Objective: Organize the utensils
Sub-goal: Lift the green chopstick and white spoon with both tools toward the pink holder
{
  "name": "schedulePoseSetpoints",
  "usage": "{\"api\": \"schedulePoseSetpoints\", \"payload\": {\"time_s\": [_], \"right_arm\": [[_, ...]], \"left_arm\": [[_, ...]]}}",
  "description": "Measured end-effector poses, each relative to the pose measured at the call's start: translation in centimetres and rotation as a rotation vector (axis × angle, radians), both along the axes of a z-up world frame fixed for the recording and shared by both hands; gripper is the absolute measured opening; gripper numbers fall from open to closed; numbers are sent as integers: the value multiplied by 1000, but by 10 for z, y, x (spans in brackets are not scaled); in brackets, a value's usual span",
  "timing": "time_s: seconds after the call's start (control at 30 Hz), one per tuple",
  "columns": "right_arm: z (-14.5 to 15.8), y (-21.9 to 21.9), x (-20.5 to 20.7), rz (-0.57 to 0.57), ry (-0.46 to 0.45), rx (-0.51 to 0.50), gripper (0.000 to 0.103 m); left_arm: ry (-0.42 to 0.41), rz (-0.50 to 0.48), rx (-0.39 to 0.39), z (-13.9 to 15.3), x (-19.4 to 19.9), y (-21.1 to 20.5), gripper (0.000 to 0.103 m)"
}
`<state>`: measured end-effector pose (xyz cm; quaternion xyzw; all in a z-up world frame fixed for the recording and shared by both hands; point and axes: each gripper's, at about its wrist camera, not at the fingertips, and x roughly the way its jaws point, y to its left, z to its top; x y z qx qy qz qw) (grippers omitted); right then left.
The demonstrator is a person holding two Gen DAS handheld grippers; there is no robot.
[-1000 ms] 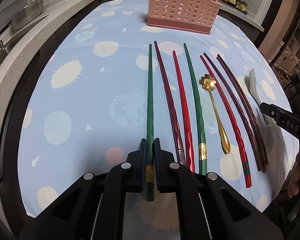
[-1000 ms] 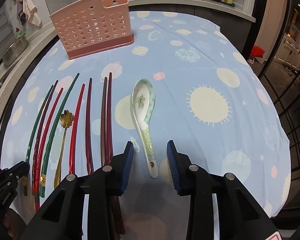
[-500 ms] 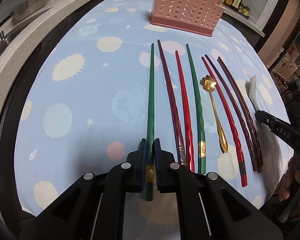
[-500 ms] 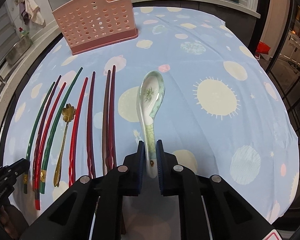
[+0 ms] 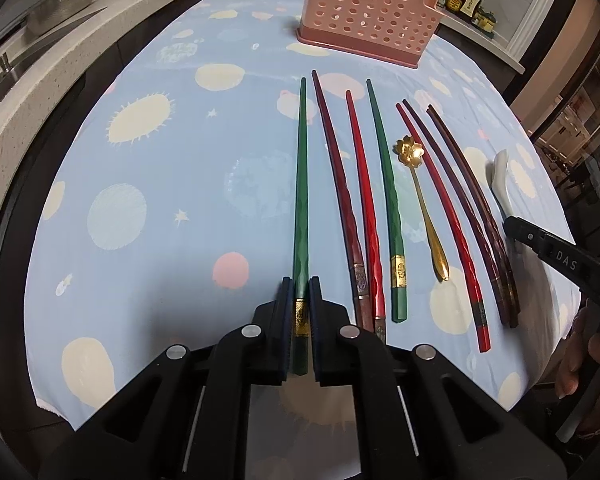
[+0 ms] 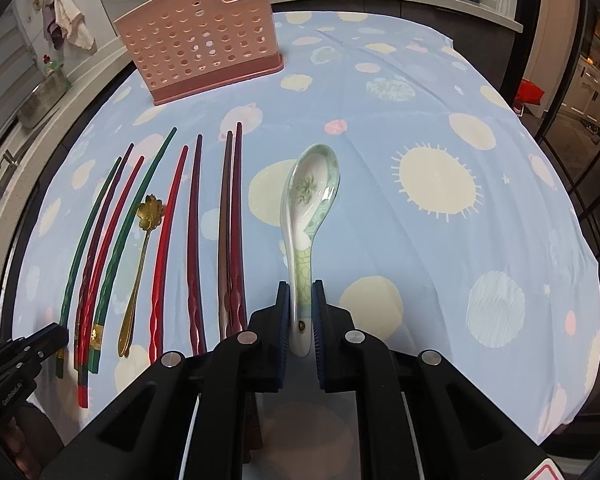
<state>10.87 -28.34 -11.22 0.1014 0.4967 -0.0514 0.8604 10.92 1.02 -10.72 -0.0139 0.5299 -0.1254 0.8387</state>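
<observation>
My left gripper (image 5: 301, 286) is shut on the thick end of a green chopstick (image 5: 301, 184) that points away across the cloth. To its right lie several more chopsticks: a dark red one (image 5: 340, 184), a bright red one (image 5: 366, 208), a second green one (image 5: 388, 196), then a gold flower spoon (image 5: 420, 196) and more red and brown sticks (image 5: 452, 216). My right gripper (image 6: 301, 292) is shut on the handle of a white and green ceramic spoon (image 6: 310, 200), its bowl raised and facing me. A pink perforated holder (image 6: 204, 44) stands at the far end.
A blue cloth with pale suns and dots (image 6: 436, 184) covers the table. A stone counter with a metal pot (image 5: 58, 8) runs along the left. Sauce bottles (image 5: 466, 0) stand behind the pink holder (image 5: 368, 12). A person's hand (image 5: 584, 352) holds the other gripper at right.
My right gripper closed on the ceramic spoon's handle and tipped the spoon's bowl up off the cloth. My left gripper kept its hold on the green chopstick and stayed about where it was.
</observation>
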Motion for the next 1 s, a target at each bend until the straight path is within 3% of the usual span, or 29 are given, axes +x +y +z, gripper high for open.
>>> {"api": "schedulePoseSetpoints", "payload": {"time_s": [0.73,1.0], "right_arm": [[3,2,-12,6,-2,16,10],[40,-2,-18,7,-76,36,8]], "left_arm": [[11,-11,-12,3,-14,3,7],[-80,4,-13,38,-13,8,7]]}}
